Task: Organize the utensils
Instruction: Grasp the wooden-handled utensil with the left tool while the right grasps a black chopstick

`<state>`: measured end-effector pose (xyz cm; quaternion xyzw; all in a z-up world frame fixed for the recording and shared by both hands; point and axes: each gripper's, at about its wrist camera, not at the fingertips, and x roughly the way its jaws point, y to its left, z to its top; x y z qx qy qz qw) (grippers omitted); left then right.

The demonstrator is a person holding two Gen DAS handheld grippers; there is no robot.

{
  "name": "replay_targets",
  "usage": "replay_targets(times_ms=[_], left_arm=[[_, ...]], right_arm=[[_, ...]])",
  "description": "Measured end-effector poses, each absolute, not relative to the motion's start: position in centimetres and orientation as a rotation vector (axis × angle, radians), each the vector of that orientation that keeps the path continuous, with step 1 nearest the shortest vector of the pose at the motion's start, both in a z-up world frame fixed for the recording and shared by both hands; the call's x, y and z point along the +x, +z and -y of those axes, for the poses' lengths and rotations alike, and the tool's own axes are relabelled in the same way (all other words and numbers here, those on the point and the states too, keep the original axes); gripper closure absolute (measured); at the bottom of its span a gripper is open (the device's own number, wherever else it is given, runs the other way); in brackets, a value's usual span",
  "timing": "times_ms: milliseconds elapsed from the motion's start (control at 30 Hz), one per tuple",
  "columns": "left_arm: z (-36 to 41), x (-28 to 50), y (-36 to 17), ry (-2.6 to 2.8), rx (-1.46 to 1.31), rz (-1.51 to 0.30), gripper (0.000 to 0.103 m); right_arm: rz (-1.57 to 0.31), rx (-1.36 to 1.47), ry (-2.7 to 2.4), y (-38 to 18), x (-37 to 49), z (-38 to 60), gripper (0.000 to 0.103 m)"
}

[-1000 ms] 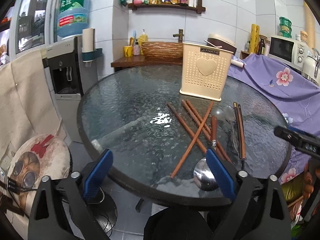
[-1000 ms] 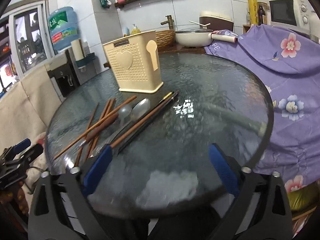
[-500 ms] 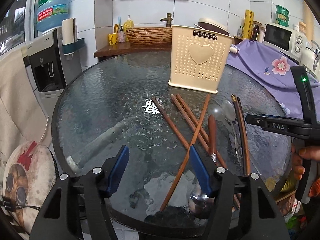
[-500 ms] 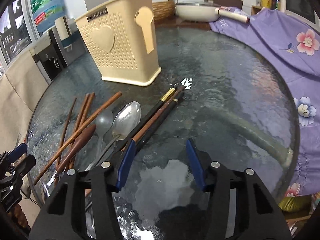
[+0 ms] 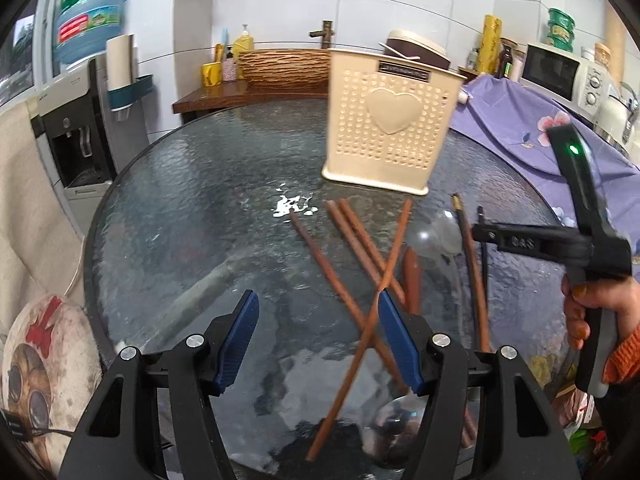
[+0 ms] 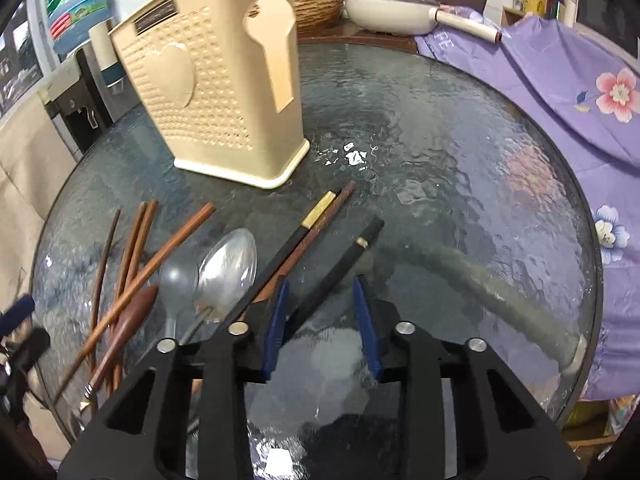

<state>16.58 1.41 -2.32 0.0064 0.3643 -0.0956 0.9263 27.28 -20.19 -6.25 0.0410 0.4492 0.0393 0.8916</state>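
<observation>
Chopstick (image 6: 340,268), black, lies between the closing jaws of my right gripper (image 6: 320,316), pads not yet touching; my left gripper (image 5: 318,336) stands spread over brown chopsticks (image 5: 360,256) near the table's (image 5: 180,200) front edge.

Brown chopsticks (image 5: 352,256), spoons (image 6: 228,272) and black chopsticks (image 6: 340,264) lie scattered before an upright cream holder (image 6: 216,92).
</observation>
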Motion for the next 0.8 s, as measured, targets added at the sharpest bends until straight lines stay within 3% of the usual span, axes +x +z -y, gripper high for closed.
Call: replay_targets(times_ms=[133,433,567,800], left_arm=[[0.9,16.8,-2.1,-0.267,0.053,-0.756,0.051],[5.3,19.3,-3.3,-0.397,0.154,-0.862,0.077],[5.9,20.4,-3.8,-0.421,0.163,-0.904,0.082],[6.6,22.1,-4.3,-0.425,0.197,-0.946,0.082]], right_arm=[[-0.954,0.108,0.078,-6.4,28.9,20.7,0.084],[-1.0,0.159,0.122,-6.4,31.0,21.5,0.087],[-1.016,0.173,0.136,-6.3,31.7,21.8,0.087],[-1.025,0.151,0.136,-6.2,32.5,21.6,0.087]])
